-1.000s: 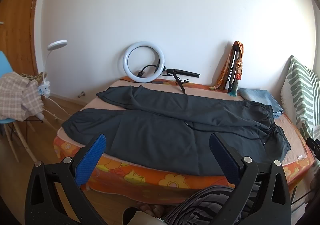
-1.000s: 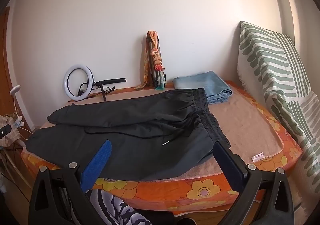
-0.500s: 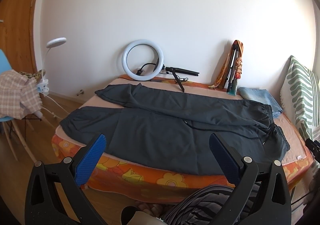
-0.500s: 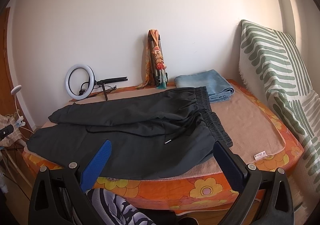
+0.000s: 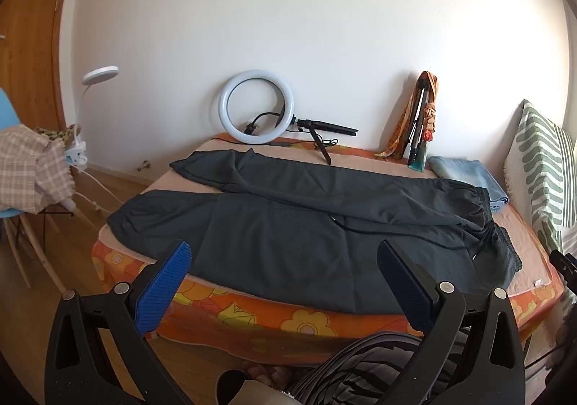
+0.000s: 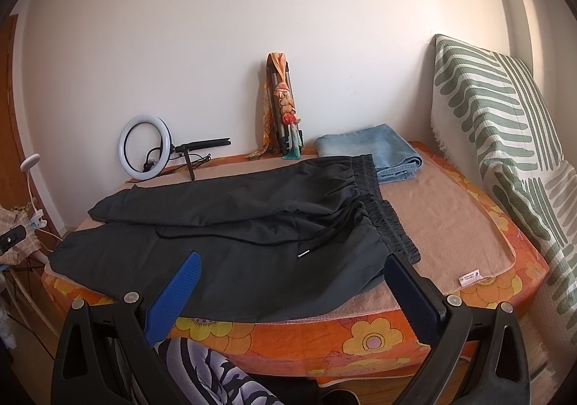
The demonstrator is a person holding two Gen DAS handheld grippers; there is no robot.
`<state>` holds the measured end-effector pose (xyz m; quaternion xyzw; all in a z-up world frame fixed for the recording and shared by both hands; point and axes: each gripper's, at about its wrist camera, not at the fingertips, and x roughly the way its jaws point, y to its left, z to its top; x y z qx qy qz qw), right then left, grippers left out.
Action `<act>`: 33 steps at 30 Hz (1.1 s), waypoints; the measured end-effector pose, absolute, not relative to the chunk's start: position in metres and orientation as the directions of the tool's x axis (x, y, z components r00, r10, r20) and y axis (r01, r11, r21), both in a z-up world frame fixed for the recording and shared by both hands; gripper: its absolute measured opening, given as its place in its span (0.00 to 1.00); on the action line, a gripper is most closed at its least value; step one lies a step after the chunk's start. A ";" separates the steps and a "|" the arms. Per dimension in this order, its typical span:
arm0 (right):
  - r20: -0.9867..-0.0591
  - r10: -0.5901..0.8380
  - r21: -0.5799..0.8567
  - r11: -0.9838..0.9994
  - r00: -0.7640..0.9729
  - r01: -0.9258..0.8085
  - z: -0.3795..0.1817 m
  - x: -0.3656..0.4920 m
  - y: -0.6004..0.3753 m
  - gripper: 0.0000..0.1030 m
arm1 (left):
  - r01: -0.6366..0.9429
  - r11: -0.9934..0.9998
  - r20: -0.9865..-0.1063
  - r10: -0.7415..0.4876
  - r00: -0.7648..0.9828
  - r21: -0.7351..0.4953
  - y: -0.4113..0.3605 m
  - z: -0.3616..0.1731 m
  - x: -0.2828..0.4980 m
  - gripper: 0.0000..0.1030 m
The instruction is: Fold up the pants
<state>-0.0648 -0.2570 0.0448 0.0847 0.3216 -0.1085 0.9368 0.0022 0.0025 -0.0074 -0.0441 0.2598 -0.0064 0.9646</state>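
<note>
Dark grey pants (image 5: pixel 295 224) lie spread flat across the bed, leg cuffs to the left, elastic waistband (image 6: pixel 382 210) and black drawstring (image 6: pixel 252 241) to the right. They also show in the right wrist view (image 6: pixel 234 246). My left gripper (image 5: pixel 283 282) is open and empty, held in front of the bed's near edge, short of the pants. My right gripper (image 6: pixel 292 291) is open and empty, also in front of the near edge, by the waist end.
The bed (image 5: pixel 252 315) has an orange flowered mattress and a tan cover (image 6: pixel 450 224). Folded blue jeans (image 6: pixel 375 156), a ring light (image 5: pixel 256 105) and a tripod with a scarf (image 6: pixel 283 109) stand at the back. A striped cushion (image 6: pixel 505 152) stands at the right. A chair with checked cloth (image 5: pixel 29 174) stands at the left.
Both grippers have drifted slightly, so the bed sits a little lower and closer in view. The pants have not moved. Both grippers stay open.
</note>
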 end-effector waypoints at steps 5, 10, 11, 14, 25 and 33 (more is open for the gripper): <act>-0.621 -0.147 0.091 0.962 0.770 0.257 0.045 -0.065 -0.257 1.00 | -0.010 0.996 -0.501 -0.035 0.865 -0.088 0.002 -0.008 0.002 1.00; -0.620 -0.148 0.091 0.962 0.770 0.258 0.044 -0.066 -0.257 1.00 | -0.009 0.996 -0.501 -0.035 0.865 -0.084 0.001 -0.007 0.002 1.00; -0.621 -0.148 0.090 0.962 0.770 0.257 0.045 -0.066 -0.257 1.00 | -0.009 0.996 -0.501 -0.035 0.865 -0.084 0.001 -0.007 0.002 1.00; -0.621 -0.147 0.090 0.962 0.770 0.257 0.045 -0.066 -0.257 1.00 | -0.009 0.996 -0.501 -0.034 0.865 -0.084 0.001 -0.007 0.002 1.00; -0.621 -0.137 0.102 0.962 0.772 0.253 0.044 -0.067 -0.258 1.00 | -0.006 0.997 -0.501 -0.037 0.864 -0.083 -0.001 -0.007 0.002 1.00; -0.621 -0.130 0.108 0.962 0.773 0.249 0.046 -0.061 -0.258 1.00 | 0.000 0.997 -0.507 -0.039 0.861 -0.075 -0.002 -0.006 0.004 1.00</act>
